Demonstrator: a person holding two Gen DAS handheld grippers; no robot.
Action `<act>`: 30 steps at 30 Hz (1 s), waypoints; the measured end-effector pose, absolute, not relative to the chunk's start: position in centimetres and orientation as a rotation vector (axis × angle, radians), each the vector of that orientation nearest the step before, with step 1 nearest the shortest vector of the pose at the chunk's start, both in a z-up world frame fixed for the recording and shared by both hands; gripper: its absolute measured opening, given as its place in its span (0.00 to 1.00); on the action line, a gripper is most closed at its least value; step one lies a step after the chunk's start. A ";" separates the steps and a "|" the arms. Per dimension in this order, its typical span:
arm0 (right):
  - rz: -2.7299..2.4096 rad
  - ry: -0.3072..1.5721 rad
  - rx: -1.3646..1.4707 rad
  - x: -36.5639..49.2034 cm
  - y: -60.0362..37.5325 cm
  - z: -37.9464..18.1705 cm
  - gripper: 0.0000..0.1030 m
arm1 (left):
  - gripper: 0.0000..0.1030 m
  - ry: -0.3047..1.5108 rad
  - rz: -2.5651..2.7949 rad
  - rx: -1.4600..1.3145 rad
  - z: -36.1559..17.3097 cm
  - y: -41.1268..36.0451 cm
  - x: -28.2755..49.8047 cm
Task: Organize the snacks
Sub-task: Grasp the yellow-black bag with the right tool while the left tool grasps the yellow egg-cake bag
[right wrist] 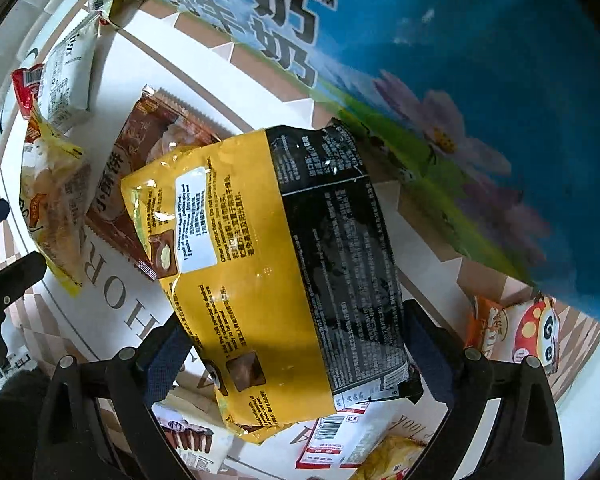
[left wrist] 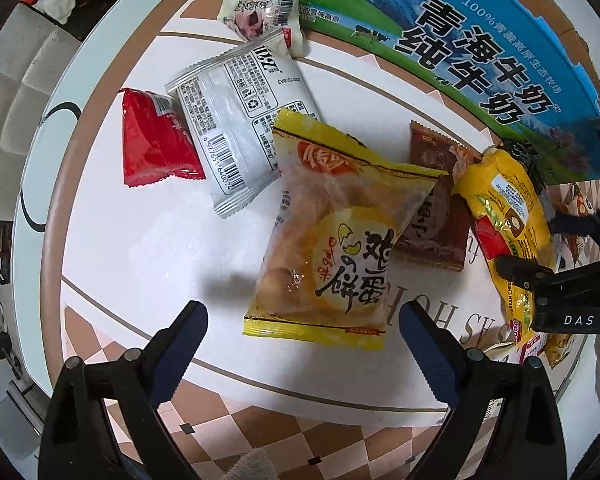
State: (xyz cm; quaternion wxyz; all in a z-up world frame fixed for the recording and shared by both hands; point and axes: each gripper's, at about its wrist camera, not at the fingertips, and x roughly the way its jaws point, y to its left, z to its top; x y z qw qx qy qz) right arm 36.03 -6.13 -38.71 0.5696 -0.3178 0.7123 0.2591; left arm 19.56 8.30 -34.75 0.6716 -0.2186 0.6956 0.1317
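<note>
white and round, with a brown ring and a checked tan border, the bench point(left wrist: 148, 248) carries loose snack packs beside a tall blue and green milk carton box point(left wrist: 480, 52) along its far side.

the left wrist view shows the whole spread: a red pack point(left wrist: 156, 140), a silver-white pack point(left wrist: 236, 128) overlapping it, a small white pack point(left wrist: 264, 8) against the box, a yellow egg-biscuit pack point(left wrist: 332, 232) at centre, and a brown pack point(left wrist: 436, 200) partly under it. the left tool point(left wrist: 302, 344) hangs over the near end of the egg-biscuit pack with its jaws wide apart and nothing between them. the right tool appears at this view's right edge, over the yellow and black noodle pack point(left wrist: 508, 216).

only the right wrist view shows the noodle pack point(right wrist: 284, 272) close up, back side up, its long axis running from the near edge away toward the box, the yellow half to the left and the black half to the right. it lies between the spread fingers of the right tool point(right wrist: 296, 364), whose jaws stand wide; whether the pads press on it cannot be told. this view also shows an orange cartoon pack point(right wrist: 516, 336) by the box and more packs under the noodle pack's near end.

bare bench lies left of the egg-biscuit pack; the box closes off the far side.
</note>
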 end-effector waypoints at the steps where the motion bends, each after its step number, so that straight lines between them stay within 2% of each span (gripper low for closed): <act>1: 0.586 1.680 -0.723 36.2 -6.4 -38.6 0.95 | 0.95 1.568 0.296 -0.493 -34.8 8.4 19.3; 7: 0.367 1.791 -0.525 35.3 -8.3 -38.1 0.93 | 0.95 1.587 0.298 -0.511 -35.5 9.3 20.9; 11: 0.286 1.892 -0.282 34.6 -10.5 -38.0 0.93 | 0.95 1.603 0.288 -0.505 -36.7 9.7 22.9; 14: 0.261 1.887 -0.165 34.8 -11.7 -37.3 0.93 | 0.94 1.618 0.277 -0.492 -37.5 9.8 24.0; 15: 0.253 1.879 -0.155 35.0 -12.0 -37.0 0.93 | 0.87 1.621 0.268 -0.488 -37.8 9.8 24.4; 16: 0.246 1.872 -0.142 35.3 -12.2 -36.8 0.94 | 0.70 1.626 0.261 -0.476 -38.0 9.8 24.8; 17: 0.240 1.866 -0.137 35.1 -12.2 -36.8 0.94 | 0.61 1.634 0.259 -0.460 -38.4 9.8 25.1; 18: 0.236 1.857 -0.136 35.0 -11.8 -36.8 0.94 | 0.58 1.644 0.251 -0.454 -38.6 10.0 25.6; 24: 0.180 1.814 -0.142 36.0 -11.8 -37.0 0.93 | 0.48 1.626 0.226 -0.364 -38.3 9.5 26.6; 30: 0.123 1.842 -0.087 35.2 -14.4 -35.9 0.87 | 0.47 1.672 0.222 -0.288 -38.7 9.2 22.4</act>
